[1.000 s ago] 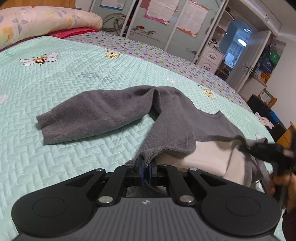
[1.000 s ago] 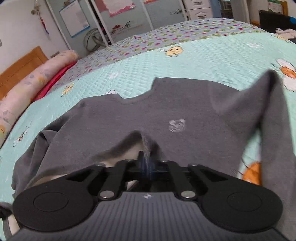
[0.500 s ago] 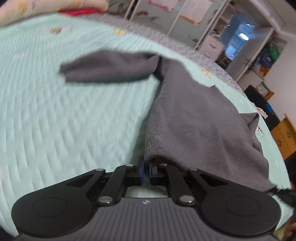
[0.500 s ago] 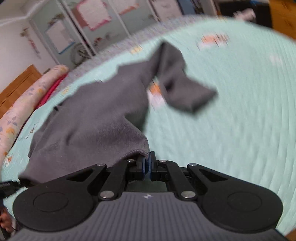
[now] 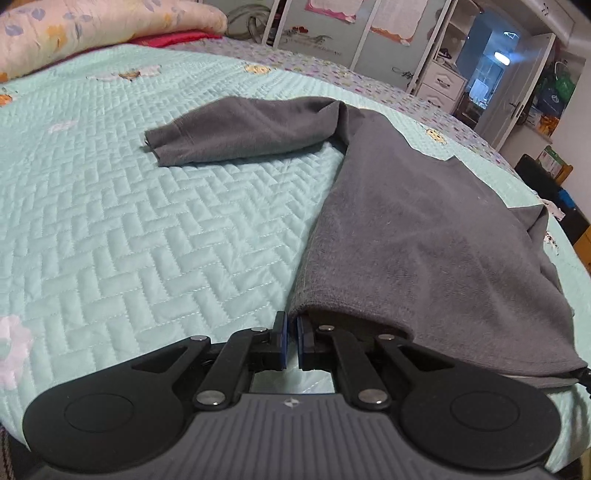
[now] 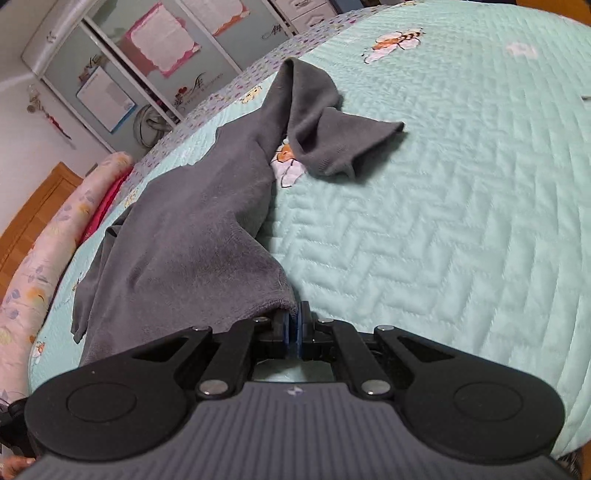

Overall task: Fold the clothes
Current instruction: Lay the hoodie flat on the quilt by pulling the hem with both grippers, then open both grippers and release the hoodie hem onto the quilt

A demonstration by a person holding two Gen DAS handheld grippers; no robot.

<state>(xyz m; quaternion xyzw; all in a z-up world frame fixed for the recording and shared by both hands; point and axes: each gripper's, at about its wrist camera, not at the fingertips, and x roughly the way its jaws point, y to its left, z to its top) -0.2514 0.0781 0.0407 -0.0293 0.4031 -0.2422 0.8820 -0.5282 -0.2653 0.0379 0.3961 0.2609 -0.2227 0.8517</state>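
Note:
A grey sweater [image 5: 424, 229] lies spread flat on the mint quilted bedspread [image 5: 147, 240], its hem toward me. My left gripper [image 5: 291, 326] is shut on the hem's left corner. One sleeve [image 5: 240, 129] lies out to the left, away from the body. In the right wrist view the same sweater [image 6: 192, 229] stretches away from my right gripper [image 6: 294, 319], which is shut on the hem's right corner. The other sleeve [image 6: 332, 136] lies folded back on itself on the bedspread [image 6: 443, 221].
A floral pillow [image 5: 92, 22] and a red cloth lie at the head of the bed, by a wooden headboard [image 6: 33, 206]. Wardrobe doors with posters [image 5: 369, 22] and an open doorway [image 5: 491, 74] stand beyond the bed. The bed's near edge is just under both grippers.
The hem was bunched and lifted with a pale inside showing; now it is drawn out flat. Both grippers moved apart and down toward the near edge, still shut on the hem corners.

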